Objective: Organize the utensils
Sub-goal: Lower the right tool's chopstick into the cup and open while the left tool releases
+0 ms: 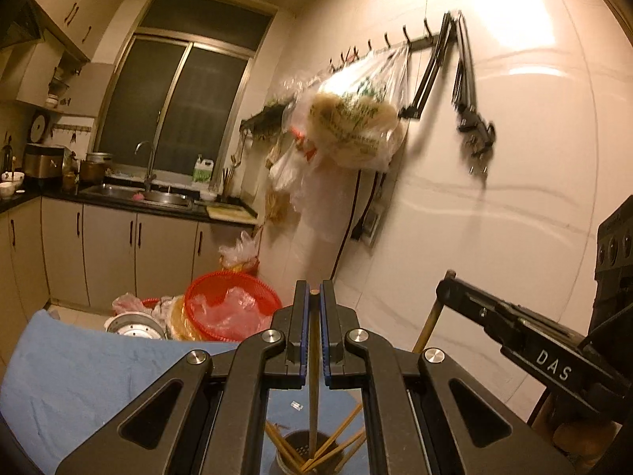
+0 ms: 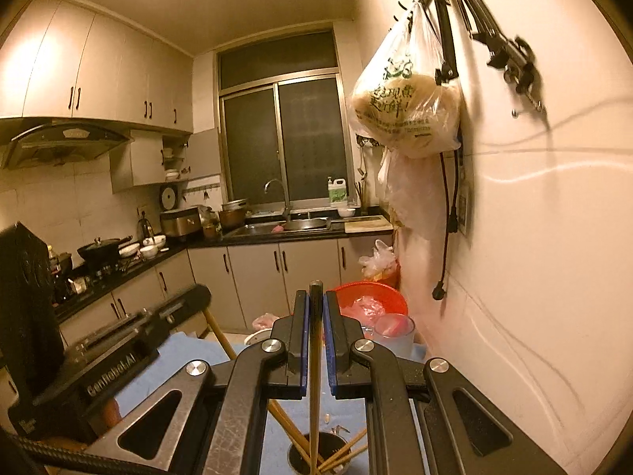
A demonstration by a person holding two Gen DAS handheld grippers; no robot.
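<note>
Both grippers are closed, each on one chopstick. The left gripper point(image 1: 314, 340) has its pads clamped on a stick point(image 1: 313, 396) that stands upright, top end just above the fingertips, lower end reaching down into the holder point(image 1: 294, 451) below. The right gripper point(image 2: 315, 340) pinches a dark-tipped stick point(image 2: 315, 388) the same way, its lower end down at the same holder point(image 2: 316, 455). Whether either tip touches the holder's bottom, can't tell.

The holder sits on the blue cloth point(image 1: 79, 376) right under both grippers. Several more chopsticks point(image 1: 336, 443) already lean in it, fanned out to the sides. The right gripper's body also shows at the right edge of the left view, just beside the left one.

Progress, judged: mostly done, most sticks already in the holder, these two are being put in. Left: let go of both. No loose sticks seen on the cloth, but much of it is hidden behind the grippers. Small bits lie on the cloth near the holder, unclear what.
</note>
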